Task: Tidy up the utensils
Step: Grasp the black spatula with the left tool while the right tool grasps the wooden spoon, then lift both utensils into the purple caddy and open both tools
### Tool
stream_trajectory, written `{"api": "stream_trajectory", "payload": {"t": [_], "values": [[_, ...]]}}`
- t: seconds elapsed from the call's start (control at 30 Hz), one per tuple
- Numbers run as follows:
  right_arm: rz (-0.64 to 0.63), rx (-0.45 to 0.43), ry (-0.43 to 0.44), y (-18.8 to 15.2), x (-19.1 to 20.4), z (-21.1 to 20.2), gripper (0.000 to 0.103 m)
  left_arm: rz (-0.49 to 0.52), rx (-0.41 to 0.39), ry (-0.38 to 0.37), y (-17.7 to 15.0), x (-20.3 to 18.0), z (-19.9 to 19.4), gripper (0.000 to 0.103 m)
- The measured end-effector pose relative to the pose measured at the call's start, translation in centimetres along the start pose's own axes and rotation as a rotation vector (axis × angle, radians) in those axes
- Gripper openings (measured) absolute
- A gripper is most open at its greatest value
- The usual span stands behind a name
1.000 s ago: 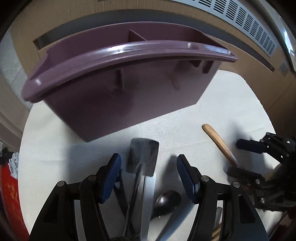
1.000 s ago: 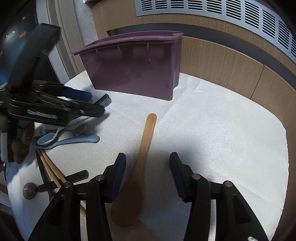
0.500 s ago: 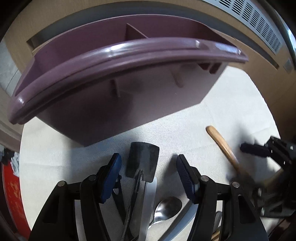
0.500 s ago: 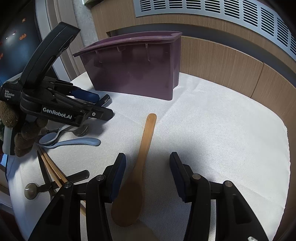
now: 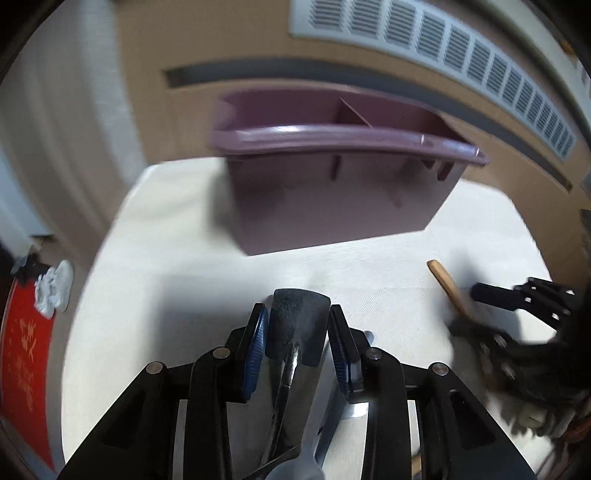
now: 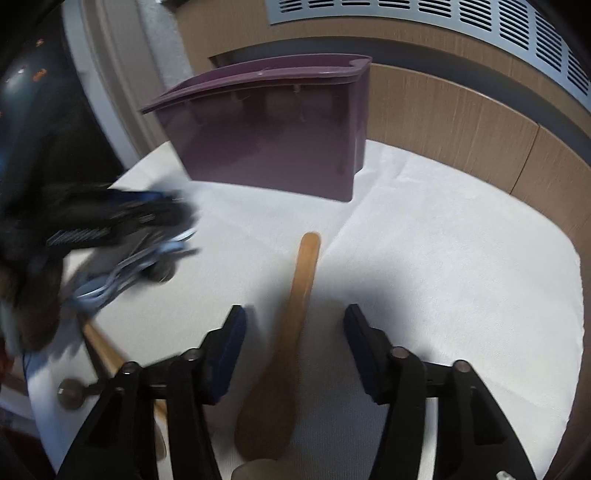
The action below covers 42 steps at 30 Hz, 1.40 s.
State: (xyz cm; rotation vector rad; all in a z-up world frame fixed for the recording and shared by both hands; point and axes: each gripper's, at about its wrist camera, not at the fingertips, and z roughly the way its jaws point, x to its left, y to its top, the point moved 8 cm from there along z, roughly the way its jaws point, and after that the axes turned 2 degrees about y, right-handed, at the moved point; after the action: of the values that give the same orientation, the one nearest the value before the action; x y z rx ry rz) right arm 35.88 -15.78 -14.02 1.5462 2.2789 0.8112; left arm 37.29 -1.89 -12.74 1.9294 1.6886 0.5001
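Note:
A purple divided utensil caddy point(image 5: 332, 192) stands on the white tablecloth; it also shows in the right wrist view point(image 6: 273, 129). My left gripper point(image 5: 297, 332) is shut on a black spatula point(image 5: 297, 325), with metal and pale blue utensils bunched below it. In the right wrist view the left gripper point(image 6: 110, 221) is blurred, over the spoon pile point(image 6: 125, 269). My right gripper point(image 6: 293, 332) is open, its fingers on either side of a wooden spoon point(image 6: 291, 325) lying on the cloth. The spoon's handle tip shows in the left wrist view point(image 5: 443, 277).
Wooden chopsticks point(image 6: 107, 354) and a round-ended metal tool point(image 6: 70, 393) lie at the left front of the table. A wood panel wall with a vent grille point(image 6: 443, 14) runs behind the table. A red item point(image 5: 22, 358) sits beyond the left table edge.
My left gripper has closed on the black spatula and pulled back from the caddy. The right gripper has stayed open over the wooden spoon.

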Motion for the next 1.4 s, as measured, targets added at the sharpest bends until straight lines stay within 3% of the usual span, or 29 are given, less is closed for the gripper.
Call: {"api": "stream_trajectory", "payload": {"t": [0.07, 0.1, 0.13, 0.3, 0.4, 0.73, 0.87, 1.07, 1.1, 1.2, 1.4], "values": [[-0.051, 0.009, -0.08, 0.7, 0.5, 0.6, 0.031, -0.043, -0.051, 0.017, -0.9, 0.6, -1.9, 0.034], [-0.082, 0.015, -0.09, 0.9, 1.1, 0.8, 0.015, -0.061, -0.078, 0.027, -1.2, 0.7, -2.7, 0.034], [-0.102, 0.023, -0.093, 1.0, 1.6, 0.9, 0.011, -0.085, -0.117, 0.04, -1.2, 1.0, -4.0, 0.034], [-0.126, -0.05, -0.059, 1.7, 3.5, -1.2, 0.009, -0.102, -0.225, 0.077, -3.9, 1.8, -7.9, 0.034], [-0.115, -0.128, -0.038, 2.1, 3.9, -3.7, 0.009, -0.115, -0.265, 0.071, -3.1, 3.0, -11.3, 0.034], [-0.07, -0.257, -0.019, 3.0, 3.7, -8.7, 0.009, -0.11, -0.352, 0.056, -1.2, 1.8, -16.1, 0.034], [-0.066, -0.38, -0.01, 5.1, 3.9, -12.5, 0.009, -0.083, -0.429, 0.032, 1.6, 0.7, -19.4, 0.034], [-0.071, -0.735, -0.021, 13.7, 4.3, -22.7, 0.01, -0.068, -0.632, -0.065, 10.1, -0.8, -26.5, 0.034], [-0.071, -0.777, 0.001, 15.4, 4.3, -23.5, 0.01, -0.072, -0.662, -0.065, 11.4, -0.7, -26.8, 0.034], [-0.045, -0.798, 0.032, 18.4, 3.8, -22.7, 0.01, -0.097, -0.699, -0.089, 14.3, 0.0, -25.3, 0.034], [-0.056, -0.796, -0.004, 21.2, 3.0, -16.6, 0.01, -0.161, -0.593, -0.156, 16.3, 3.2, -17.0, 0.034]]}}
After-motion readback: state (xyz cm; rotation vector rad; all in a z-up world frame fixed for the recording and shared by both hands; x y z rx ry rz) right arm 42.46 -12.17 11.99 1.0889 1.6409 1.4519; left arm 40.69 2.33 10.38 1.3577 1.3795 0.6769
